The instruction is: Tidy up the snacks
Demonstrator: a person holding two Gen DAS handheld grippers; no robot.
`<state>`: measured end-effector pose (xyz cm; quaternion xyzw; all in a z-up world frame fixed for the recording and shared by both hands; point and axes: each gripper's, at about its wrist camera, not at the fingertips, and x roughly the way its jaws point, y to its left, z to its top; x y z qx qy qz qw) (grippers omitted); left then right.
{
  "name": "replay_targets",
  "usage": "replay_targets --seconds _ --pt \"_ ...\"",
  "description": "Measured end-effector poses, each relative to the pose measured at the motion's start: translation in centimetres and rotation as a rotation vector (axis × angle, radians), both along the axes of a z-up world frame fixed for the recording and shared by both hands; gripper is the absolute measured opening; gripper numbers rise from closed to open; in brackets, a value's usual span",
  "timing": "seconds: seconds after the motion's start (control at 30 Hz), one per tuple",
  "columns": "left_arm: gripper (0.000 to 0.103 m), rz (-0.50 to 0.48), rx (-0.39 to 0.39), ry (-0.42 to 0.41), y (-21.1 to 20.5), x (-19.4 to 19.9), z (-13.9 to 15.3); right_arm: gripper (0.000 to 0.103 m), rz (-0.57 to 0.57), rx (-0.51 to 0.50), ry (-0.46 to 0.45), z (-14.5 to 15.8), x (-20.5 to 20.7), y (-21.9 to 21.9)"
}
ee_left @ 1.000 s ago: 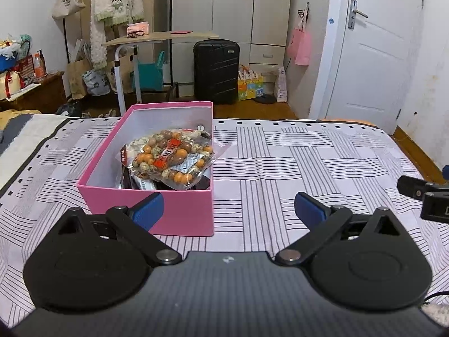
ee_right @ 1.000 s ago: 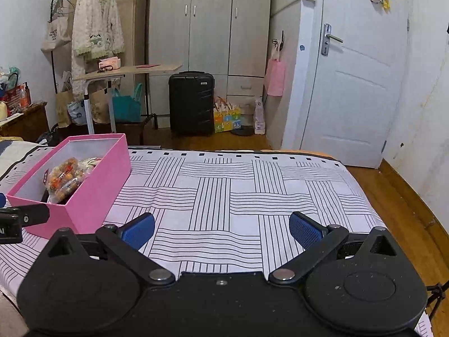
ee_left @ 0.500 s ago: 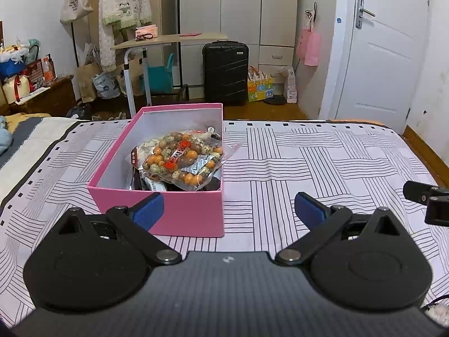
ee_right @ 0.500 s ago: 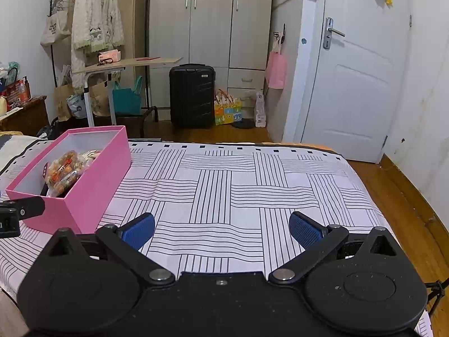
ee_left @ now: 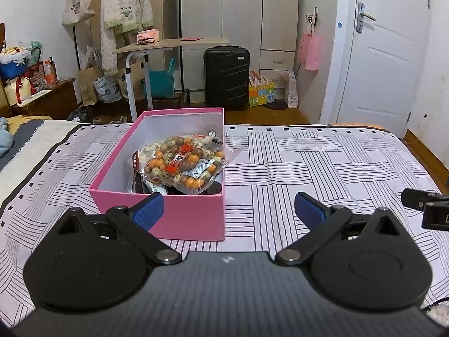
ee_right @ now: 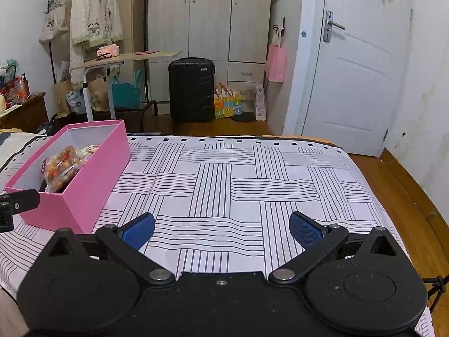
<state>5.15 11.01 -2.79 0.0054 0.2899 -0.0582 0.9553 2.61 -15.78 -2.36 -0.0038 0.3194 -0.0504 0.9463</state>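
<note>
1. Snack bags sit piled in the pink box, far left on the bed.
2. Left gripper and right gripper are spread, empty.
3. Judgement: sorting looks finished; withdraw without nudging the box.

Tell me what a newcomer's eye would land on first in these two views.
The pink box stands out first, sitting on the striped bedspread just ahead of the left gripper, with a clear bag of snacks piled inside. Next come the open blue-tipped fingers of the right gripper, over bare bedspread to the box's right.
</note>
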Motion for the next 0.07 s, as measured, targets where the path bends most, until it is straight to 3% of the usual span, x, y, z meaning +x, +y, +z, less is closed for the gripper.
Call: replay_targets --seconds 0.07 --pt "0.101 -0.001 0.000 -0.004 -0.04 -0.02 0.05 0.103 -0.001 0.002 0.003 -0.06 0.08 -0.03"
